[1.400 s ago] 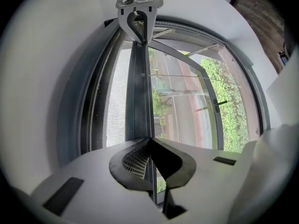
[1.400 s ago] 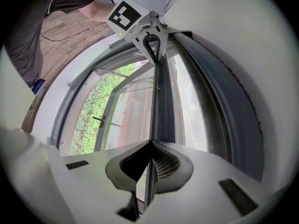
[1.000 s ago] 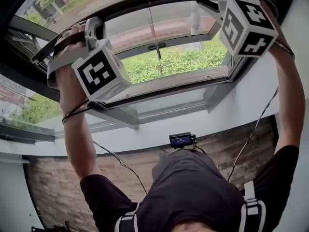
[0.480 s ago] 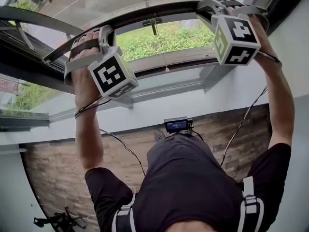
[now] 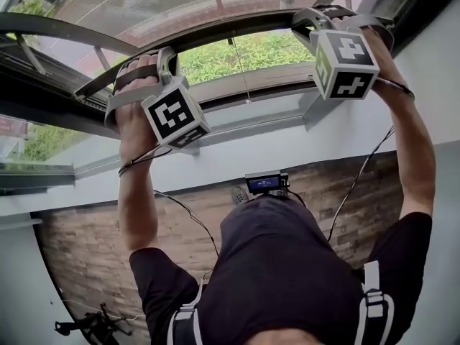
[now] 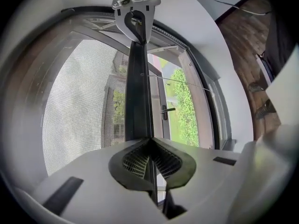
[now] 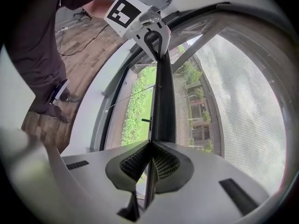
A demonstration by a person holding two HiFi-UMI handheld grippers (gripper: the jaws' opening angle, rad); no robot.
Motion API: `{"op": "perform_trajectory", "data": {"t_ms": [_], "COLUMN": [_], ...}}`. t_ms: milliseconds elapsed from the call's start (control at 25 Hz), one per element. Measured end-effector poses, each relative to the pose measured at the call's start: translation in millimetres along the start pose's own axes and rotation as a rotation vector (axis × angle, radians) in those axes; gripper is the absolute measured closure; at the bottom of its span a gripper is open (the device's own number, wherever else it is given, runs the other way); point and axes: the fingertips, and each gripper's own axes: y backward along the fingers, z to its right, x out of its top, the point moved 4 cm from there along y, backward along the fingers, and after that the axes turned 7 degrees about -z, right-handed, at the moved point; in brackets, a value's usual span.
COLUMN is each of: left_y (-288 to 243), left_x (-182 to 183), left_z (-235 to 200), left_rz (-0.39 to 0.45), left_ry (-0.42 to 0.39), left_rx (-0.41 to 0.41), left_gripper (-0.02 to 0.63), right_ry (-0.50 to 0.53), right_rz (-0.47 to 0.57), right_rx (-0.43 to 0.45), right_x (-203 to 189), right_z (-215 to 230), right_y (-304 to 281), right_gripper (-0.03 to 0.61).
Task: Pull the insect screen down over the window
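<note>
The insect screen's grey mesh covers the upper window, ending in a dark bottom bar. In the head view my left gripper is shut on the bar's left part and my right gripper on its right part. The left gripper view shows the ribbed pads of my left gripper pressed on the bar, mesh to its left. The right gripper view shows my right gripper pinching the bar, mesh to its right, and the left gripper at the bar's far end.
Below the bar the window stands uncovered, with green shrubs outside, a thin pull cord and a window handle. A white sill and wall lie under the frame. A small display sits at my waist; a tripod stands on the wood floor.
Both grippers have come down together with the bar held between them. More mesh now shows above the bar, and the uncovered strip of window below it has narrowed.
</note>
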Motion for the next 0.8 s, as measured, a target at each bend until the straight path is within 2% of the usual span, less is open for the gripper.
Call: {"op": "perform_trajectory", "data": {"t_ms": [80,280,400,520,680,800], "left_y": [2,0,-13,-30,-36,-40], "left_x": [2,4,7,12,15,19], "left_z": [-2,0,38,76,80,93], "left_rz": [0.01,-0.012,-0.005,0.016,-0.014,-0.018], "left_ry": [0.007,-0.003,-0.006,0.025,0.014,0.006], "left_rx": [-0.021,0.004,-0.066,-0.136,-0.103,-0.114], "left_gripper": [0.598,0.598,0.598,0.598,0.598,0.598], "right_ry": [0.013,-0.025,-0.019,-0.012,-0.02,-0.025], "right_rz": [0.001,-0.001,-0.021,-0.034,-0.044,-0.043], "right_rx": [0.026,0.016,0.044,0.089,0.059,0.061], "right_x": [-1,-3,-1,0,1,3], "right_z": [4,3,-26,-61,-66,-74], "right_y": [3,4,-20,-49,-54,-60], "right_gripper": [0.557,0.558,0.558,0.558,0.558,0.558]}}
